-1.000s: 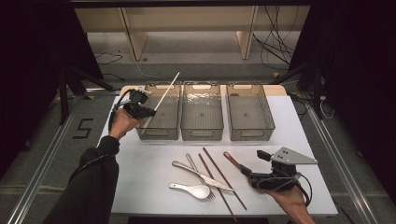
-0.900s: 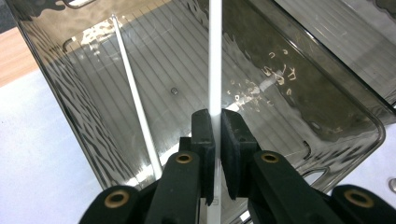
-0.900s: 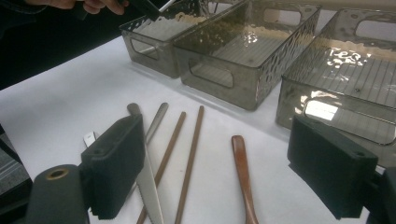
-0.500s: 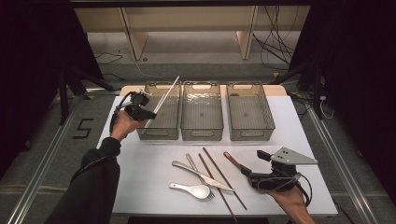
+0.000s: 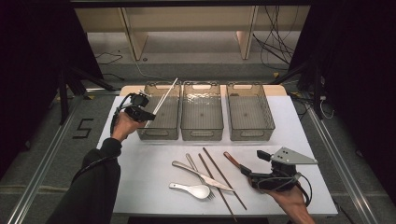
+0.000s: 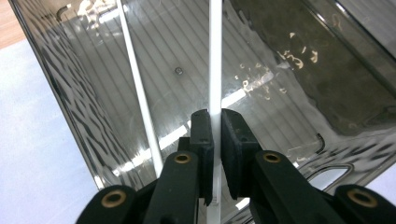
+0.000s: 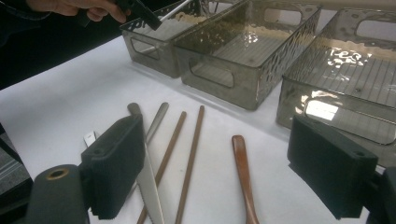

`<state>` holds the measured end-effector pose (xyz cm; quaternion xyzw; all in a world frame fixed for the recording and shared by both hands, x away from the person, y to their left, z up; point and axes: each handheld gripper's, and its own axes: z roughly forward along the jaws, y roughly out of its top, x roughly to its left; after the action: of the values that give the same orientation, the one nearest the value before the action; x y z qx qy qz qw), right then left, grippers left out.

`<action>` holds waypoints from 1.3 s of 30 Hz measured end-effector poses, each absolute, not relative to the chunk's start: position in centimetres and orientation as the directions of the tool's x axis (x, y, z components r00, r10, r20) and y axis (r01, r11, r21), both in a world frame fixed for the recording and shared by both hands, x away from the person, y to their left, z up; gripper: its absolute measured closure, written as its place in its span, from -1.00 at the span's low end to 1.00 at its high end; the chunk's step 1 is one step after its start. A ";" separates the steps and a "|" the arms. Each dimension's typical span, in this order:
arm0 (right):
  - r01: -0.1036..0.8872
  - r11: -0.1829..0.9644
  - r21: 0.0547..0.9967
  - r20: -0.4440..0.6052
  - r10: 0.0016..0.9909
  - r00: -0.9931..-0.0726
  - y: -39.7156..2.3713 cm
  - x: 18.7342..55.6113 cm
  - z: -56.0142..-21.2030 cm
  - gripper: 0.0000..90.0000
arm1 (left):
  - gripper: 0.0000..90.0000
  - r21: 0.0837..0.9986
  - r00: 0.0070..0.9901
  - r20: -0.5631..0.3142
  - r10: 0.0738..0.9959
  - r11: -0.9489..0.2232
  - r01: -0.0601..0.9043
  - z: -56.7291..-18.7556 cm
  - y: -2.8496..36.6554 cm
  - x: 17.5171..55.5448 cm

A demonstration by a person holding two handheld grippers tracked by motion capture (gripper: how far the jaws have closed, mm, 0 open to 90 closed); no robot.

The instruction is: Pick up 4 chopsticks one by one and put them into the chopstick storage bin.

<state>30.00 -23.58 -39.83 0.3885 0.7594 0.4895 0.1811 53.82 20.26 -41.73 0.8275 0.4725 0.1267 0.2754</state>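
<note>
The left gripper pinches a thin white plastic chopstick between its black jaws, above the leftmost smoky transparent plastic bin; a second white chopstick seems to lie inside this bin. The right gripper rests with jaws spread wide, near a brown wooden-handled utensil on the white table.

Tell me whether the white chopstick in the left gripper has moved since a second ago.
Yes. In the high view, the white chopstick has swung closer to the left bin, its far tip now nearer that bin's back rim, while pinched by the left gripper.
</note>
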 end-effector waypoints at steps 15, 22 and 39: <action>0.421 0.225 0.879 0.107 0.766 -0.633 -23.5 30.1 -39.9 -0.56 | -0.03 0.644 0.508 -0.158 0.847 -0.301 0.703 -39.8 20.9 51.2; 0.474 0.313 0.823 0.085 0.757 -0.647 -22.8 30.9 -40.1 -0.55 | -0.30 0.690 0.556 -0.167 0.814 -0.306 0.656 -38.6 20.8 48.3; 0.576 0.568 0.588 0.017 0.703 -0.711 -18.3 34.3 -41.5 -0.21 | -0.48 0.774 0.644 -0.177 0.744 -0.299 0.558 -38.7 19.6 41.6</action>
<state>34.27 -18.26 -41.47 0.3639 0.8785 0.2893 0.1100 41.63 19.63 -38.66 0.7985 0.4077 0.1082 0.4295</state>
